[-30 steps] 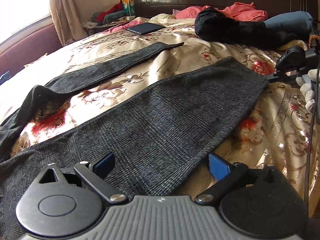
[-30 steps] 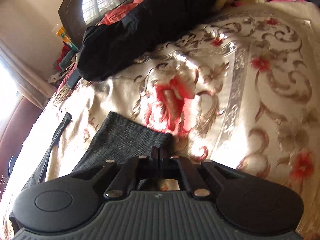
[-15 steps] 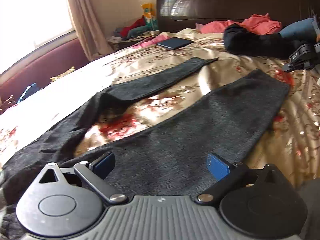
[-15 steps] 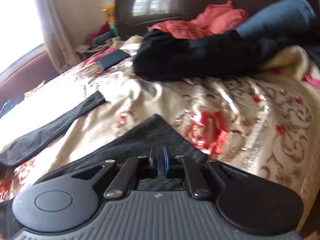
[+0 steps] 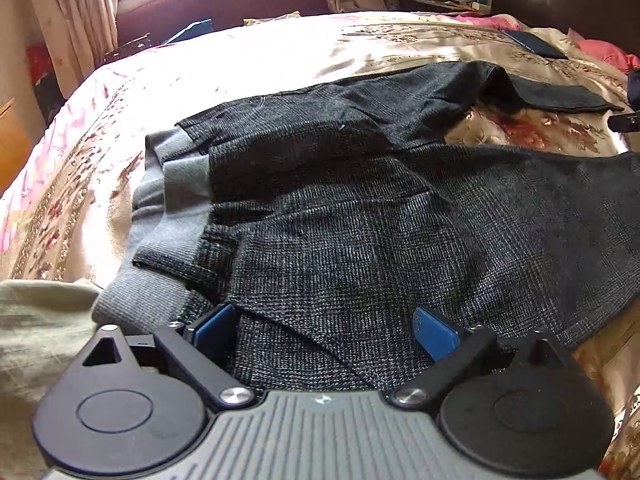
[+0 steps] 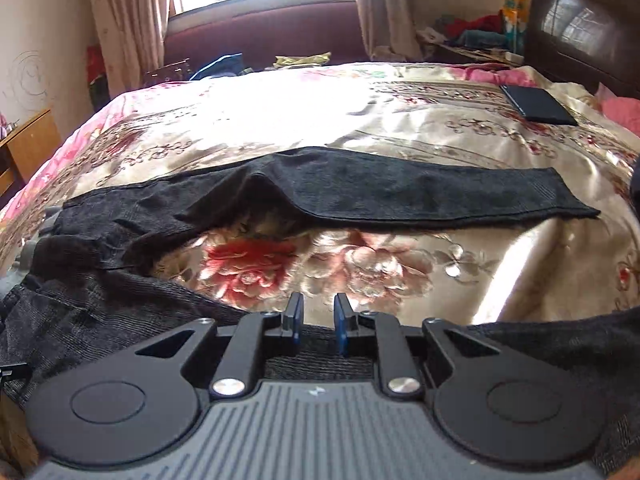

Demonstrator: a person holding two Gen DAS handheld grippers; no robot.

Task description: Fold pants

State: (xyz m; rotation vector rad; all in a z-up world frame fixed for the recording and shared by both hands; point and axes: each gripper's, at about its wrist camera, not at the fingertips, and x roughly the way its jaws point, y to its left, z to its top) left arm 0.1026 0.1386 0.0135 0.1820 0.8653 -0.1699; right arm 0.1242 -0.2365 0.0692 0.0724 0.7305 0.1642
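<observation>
Left wrist view: the left gripper [image 5: 324, 326] sits low over the waist end of the dark pants [image 5: 360, 216] spread on the floral bedspread [image 5: 280, 52], its jaws wide apart with fabric between them. Right wrist view: the right gripper [image 6: 318, 320] hovers level above the near pant leg [image 6: 100, 312], fingers parted with a narrow gap and clamping nothing, the far leg [image 6: 400, 192] lying flat beyond.

no readable text, labels or numbers
</observation>
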